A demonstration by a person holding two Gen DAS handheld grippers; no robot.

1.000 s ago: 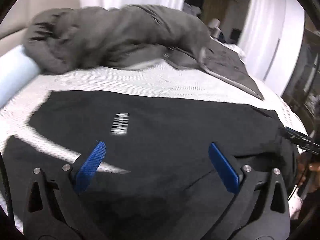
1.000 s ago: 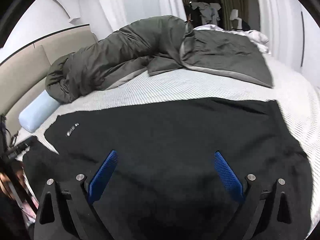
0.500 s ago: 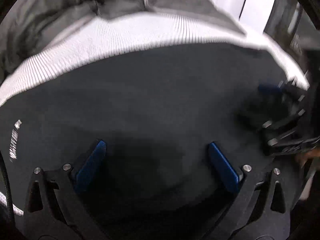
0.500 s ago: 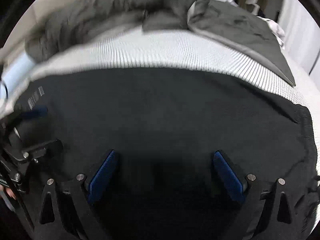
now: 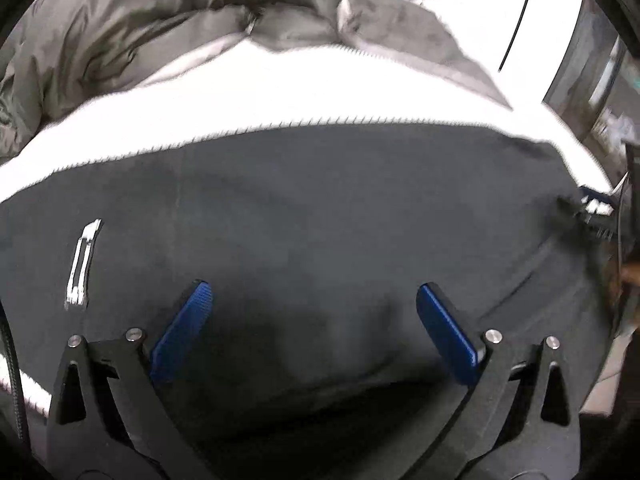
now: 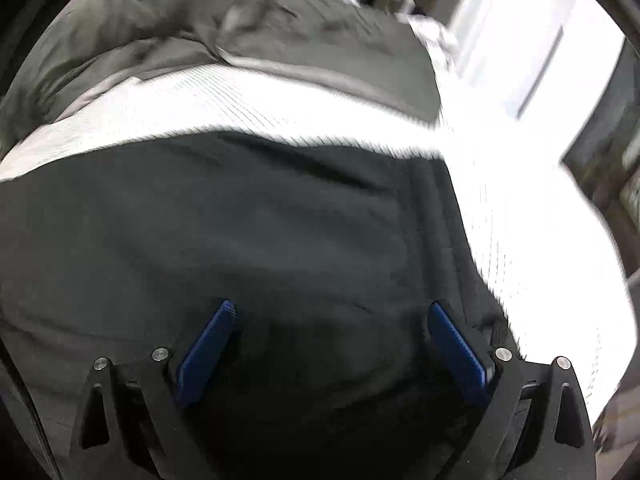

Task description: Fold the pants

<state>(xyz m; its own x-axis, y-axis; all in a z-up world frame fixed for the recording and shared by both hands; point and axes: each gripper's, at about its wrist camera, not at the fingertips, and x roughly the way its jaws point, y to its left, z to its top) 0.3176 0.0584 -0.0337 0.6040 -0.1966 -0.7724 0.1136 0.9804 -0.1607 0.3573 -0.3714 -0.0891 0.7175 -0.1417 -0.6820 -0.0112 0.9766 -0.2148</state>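
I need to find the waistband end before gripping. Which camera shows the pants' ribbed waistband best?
The right wrist view: the ribbed waistband runs down the pants' right edge against the white bedsheet. The left wrist view shows mostly the leg with the white logo; no waistband ribbing is discernible there.

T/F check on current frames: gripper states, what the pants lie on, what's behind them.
1. Both grippers are open. True: left gripper and right gripper each have blue fingers spread, nothing between them.
2. The black pants lie on a wooden floor. False: on a white striped bedsheet.
3. A grey duvet is bunched beyond the pants. True.
4. The pants bear no marking. False: a white logo shows.
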